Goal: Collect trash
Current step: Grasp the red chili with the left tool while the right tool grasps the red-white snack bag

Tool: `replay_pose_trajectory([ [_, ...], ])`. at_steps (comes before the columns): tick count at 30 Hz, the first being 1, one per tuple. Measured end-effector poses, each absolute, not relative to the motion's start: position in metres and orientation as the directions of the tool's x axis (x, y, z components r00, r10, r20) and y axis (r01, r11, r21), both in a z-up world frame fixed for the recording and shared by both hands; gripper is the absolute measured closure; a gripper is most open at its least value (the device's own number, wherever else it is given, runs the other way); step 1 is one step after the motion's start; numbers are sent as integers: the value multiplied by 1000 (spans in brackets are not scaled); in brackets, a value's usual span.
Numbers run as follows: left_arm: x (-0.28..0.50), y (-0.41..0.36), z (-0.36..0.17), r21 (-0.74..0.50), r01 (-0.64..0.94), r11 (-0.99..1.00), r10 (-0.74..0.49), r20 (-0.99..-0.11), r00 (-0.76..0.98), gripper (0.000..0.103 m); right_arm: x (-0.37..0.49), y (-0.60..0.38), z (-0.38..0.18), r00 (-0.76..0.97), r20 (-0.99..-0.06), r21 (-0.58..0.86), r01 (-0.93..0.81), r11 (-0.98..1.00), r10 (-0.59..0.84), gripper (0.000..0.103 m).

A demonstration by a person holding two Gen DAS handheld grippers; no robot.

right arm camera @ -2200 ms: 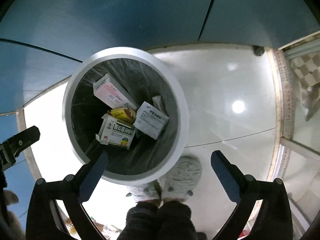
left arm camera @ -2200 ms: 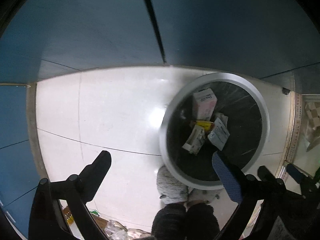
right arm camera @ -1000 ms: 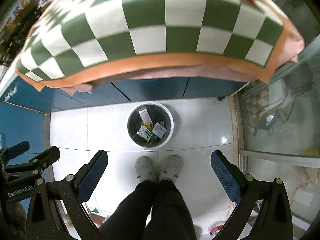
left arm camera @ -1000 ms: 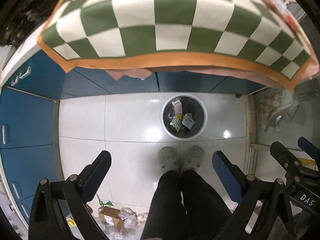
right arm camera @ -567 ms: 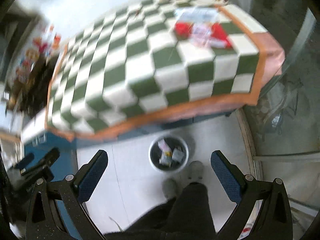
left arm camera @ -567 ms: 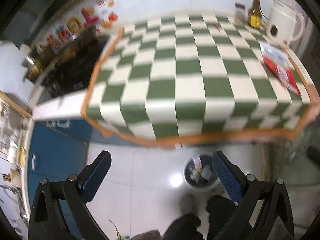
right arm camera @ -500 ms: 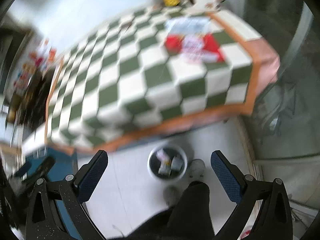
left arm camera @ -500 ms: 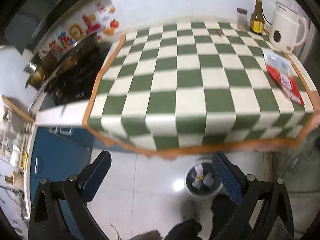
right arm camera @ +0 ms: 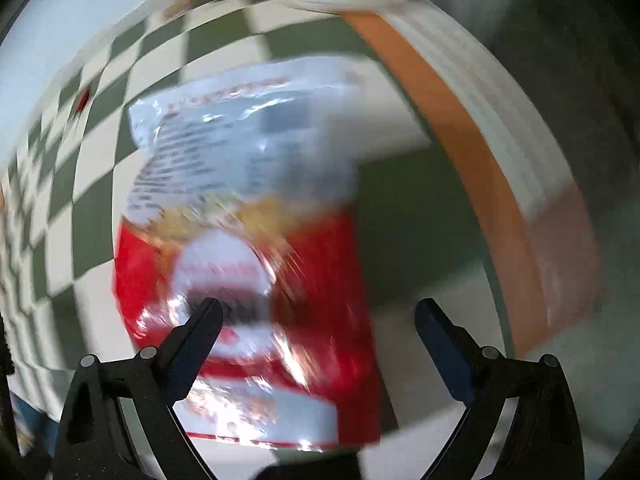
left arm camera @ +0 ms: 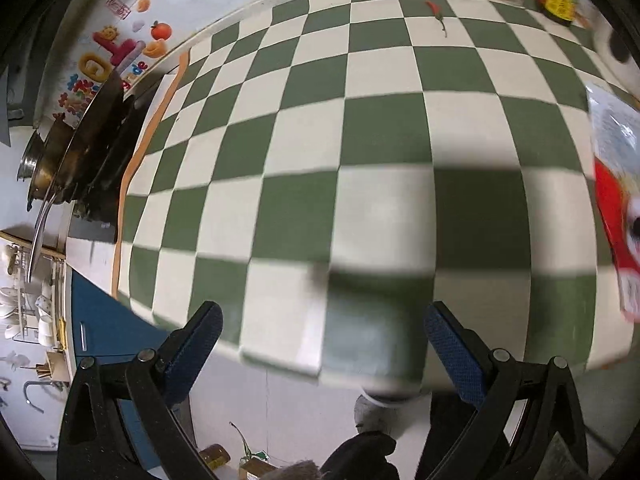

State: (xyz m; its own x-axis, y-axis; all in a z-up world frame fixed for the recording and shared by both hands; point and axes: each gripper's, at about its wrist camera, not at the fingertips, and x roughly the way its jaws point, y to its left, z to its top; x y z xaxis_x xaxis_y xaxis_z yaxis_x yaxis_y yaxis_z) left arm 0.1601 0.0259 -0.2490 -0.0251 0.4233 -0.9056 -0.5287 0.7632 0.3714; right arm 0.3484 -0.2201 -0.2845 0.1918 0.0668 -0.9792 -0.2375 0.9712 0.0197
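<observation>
Right tool is spread wide with nothing in it, poised above the red-and-white crinkly plastic snack bag, which lies flat on the green-and-white checkered counter near its orange-trimmed edge. Judgement: lower, pinch a raised wrinkle or the bag's near edge; a flat film will slip from a straight top-down grab. Left tool is also wide open and empty, over bare checks near the counter's front. Bag is glossy, thin, printed text on the clear upper half, red lower half; picture blurred, so the label is unreadable. Likely light and floppy.
</observation>
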Motion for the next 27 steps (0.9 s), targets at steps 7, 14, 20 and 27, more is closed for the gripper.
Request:
replay_pose_trajectory([
  [7, 247, 72, -265, 308, -611, 729, 356, -933, -46, 0, 402, -136, -276, 318, -935, 21, -398, 917, 160, 60],
  [14, 368, 127, -257, 58, -645, 762, 191, -972, 138, 2, 497, -70, -273, 286, -926, 97, -448, 889, 245, 84],
  [20, 445, 131, -286, 49, -554, 831, 147, -980, 134, 29, 535, -57, -279, 323, -920, 70, -425, 902, 224, 84],
  [27, 450, 127, -280, 54, -524, 850, 162, -974, 161, 96, 535, -49, -284, 360, -906, 42, -442, 896, 221, 84],
])
